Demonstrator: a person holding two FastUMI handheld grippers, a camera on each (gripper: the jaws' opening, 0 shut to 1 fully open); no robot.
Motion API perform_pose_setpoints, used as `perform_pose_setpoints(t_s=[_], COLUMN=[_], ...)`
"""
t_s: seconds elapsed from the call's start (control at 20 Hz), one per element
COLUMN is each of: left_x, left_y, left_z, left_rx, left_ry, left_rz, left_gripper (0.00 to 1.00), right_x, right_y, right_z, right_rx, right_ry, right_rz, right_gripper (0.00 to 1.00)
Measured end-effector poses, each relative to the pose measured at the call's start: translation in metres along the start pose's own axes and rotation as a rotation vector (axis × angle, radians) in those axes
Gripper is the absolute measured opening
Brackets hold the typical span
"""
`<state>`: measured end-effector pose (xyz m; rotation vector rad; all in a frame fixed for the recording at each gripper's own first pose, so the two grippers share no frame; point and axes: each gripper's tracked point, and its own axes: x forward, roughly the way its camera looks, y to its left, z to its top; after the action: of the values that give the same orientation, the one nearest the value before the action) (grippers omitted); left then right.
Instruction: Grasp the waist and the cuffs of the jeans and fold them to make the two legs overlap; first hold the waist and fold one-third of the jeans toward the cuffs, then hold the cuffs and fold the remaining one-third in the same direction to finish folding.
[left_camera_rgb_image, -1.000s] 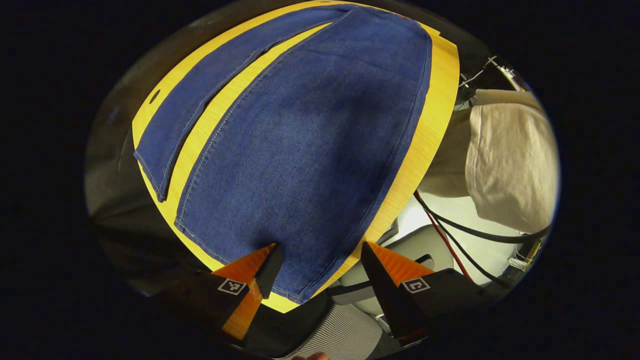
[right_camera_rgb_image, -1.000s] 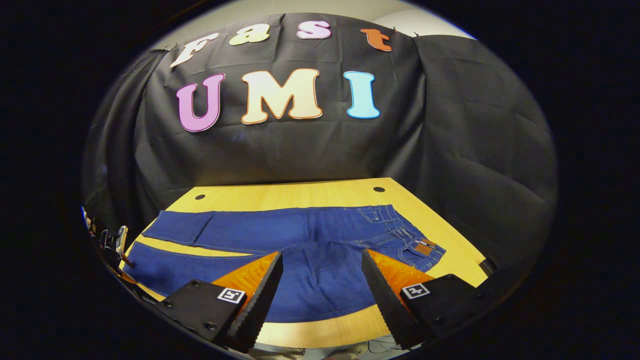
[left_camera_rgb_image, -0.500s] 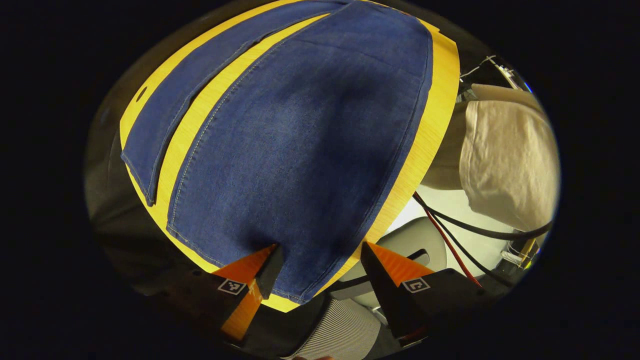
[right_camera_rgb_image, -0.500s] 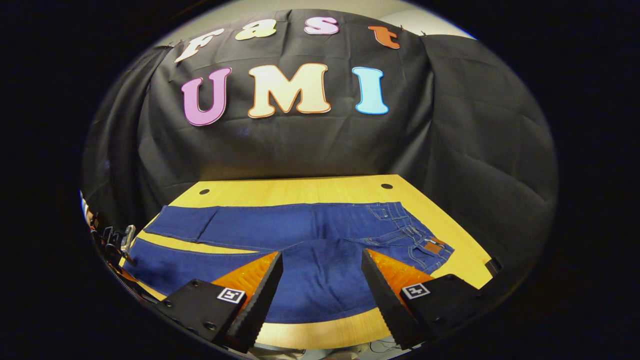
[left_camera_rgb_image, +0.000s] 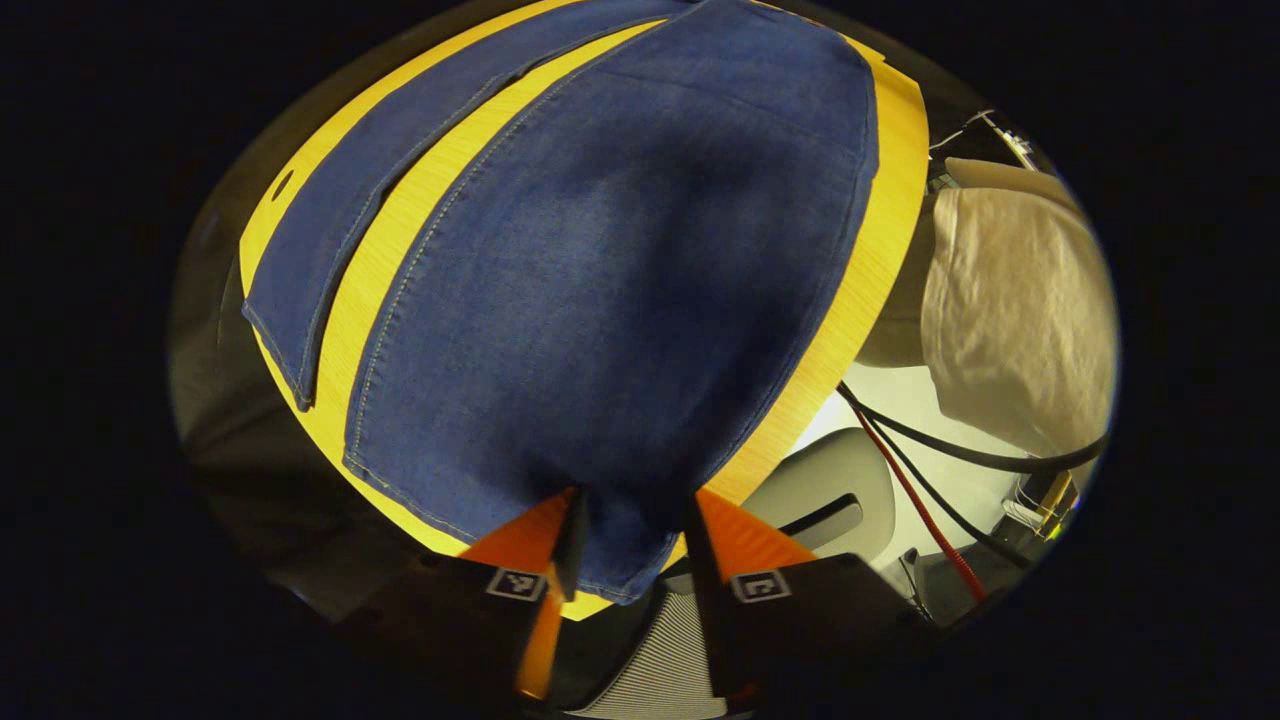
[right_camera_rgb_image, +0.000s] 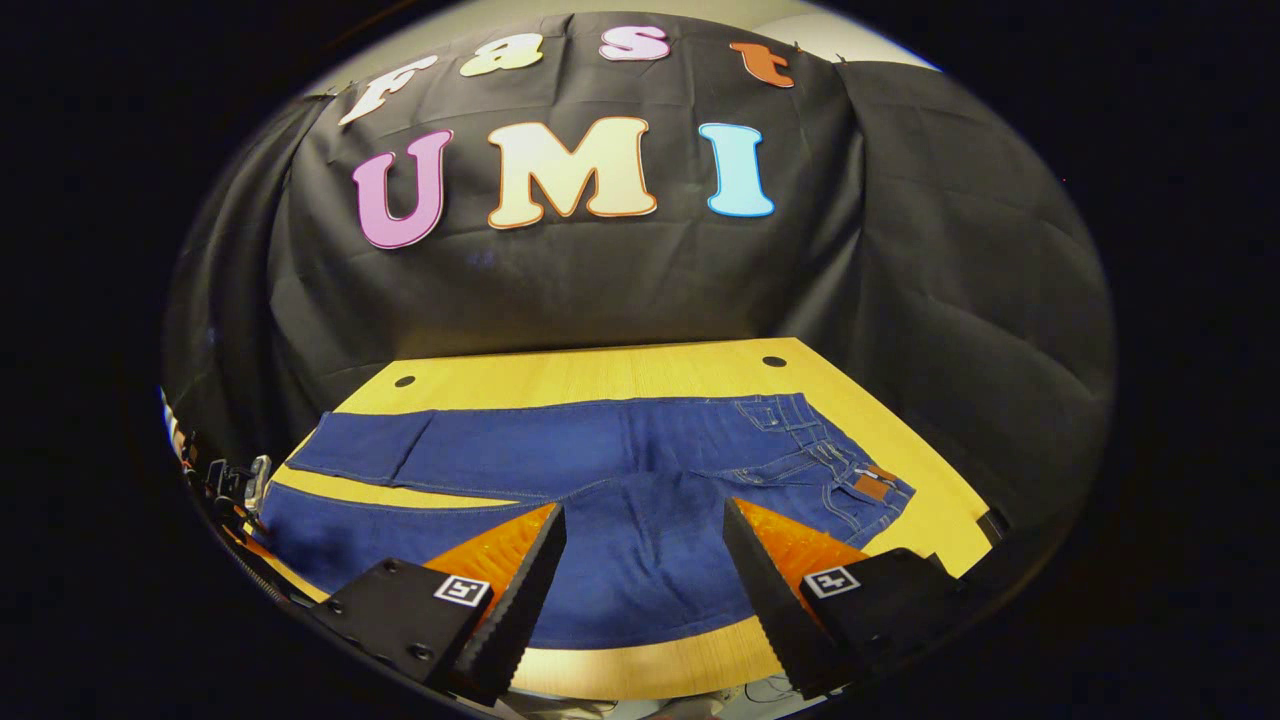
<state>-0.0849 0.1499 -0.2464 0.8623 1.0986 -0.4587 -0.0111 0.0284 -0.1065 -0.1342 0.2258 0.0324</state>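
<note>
Closing on denim, my left claw (left_camera_rgb_image: 628, 520) has its two fingers drawn in against the corner of the near leg's cuff (left_camera_rgb_image: 600, 575), which bunches slightly between them; both fingers appear to press the cloth, so I judge the grip made. Out in front of it the jeans (left_camera_rgb_image: 610, 280) lie flat on the yellow counter (left_camera_rgb_image: 860, 290), legs spread apart with a strip of bare counter between them, the far leg (left_camera_rgb_image: 330, 230) running along the far edge. Beside the counter's edge I see a pale trouser leg (left_camera_rgb_image: 1020, 310) of a person, some cables (left_camera_rgb_image: 930, 470) and a grey chair (left_camera_rgb_image: 830, 490).

My right claw (right_camera_rgb_image: 645, 560) hovers with fingers wide apart above the near leg, gripping nothing. Beyond it the waist (right_camera_rgb_image: 850, 470) with its leather patch lies toward the right end of the counter.

Denim of this kind is soft but fairly heavy and will drape and drag, not hold a shape. I judge the first step, bringing the near leg over the far one, is only starting. A pinch at the hemmed cuff, where the stitching is thick, should hold; the right claw wants the waistband's near edge, a firm doubled seam, so both ends lift together and the leg does not sag or twist.
</note>
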Motion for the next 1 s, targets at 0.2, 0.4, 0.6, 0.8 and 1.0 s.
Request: perform_pose_setpoints(t_s=[0.2, 0.4, 0.6, 0.8, 1.0], left_x=[0.0, -0.001, -0.003, -0.003, 0.0], left_y=[0.008, 0.005, 0.005, 0.005, 0.006], left_z=[0.002, 0.0, -0.001, -0.001, -0.001], left_rx=[-0.038, -0.033, -0.024, -0.023, -0.052], left_ry=[-0.01, 0.0, 0.012, 0.027, 0.035], left_rz=[0.012, -0.006, 0.002, 0.008, -0.009], left_gripper=[0.02, 0.0, 0.0, 0.0, 0.0], right_x=[0.001, -0.005, -0.004, 0.006, 0.02], right_y=[0.002, -0.022, -0.052, -0.068, -0.091], right_z=[0.003, 0.005, 0.012, 0.01, -0.02], right_rx=[-0.064, -0.201, -0.279, -0.361, -0.579], right_ry=[0.026, 0.101, 0.158, 0.232, 0.389], right_rz=[0.049, 0.117, 0.142, 0.206, 0.321], right_gripper=[0.98, 0.99, 0.99, 0.99, 0.99])
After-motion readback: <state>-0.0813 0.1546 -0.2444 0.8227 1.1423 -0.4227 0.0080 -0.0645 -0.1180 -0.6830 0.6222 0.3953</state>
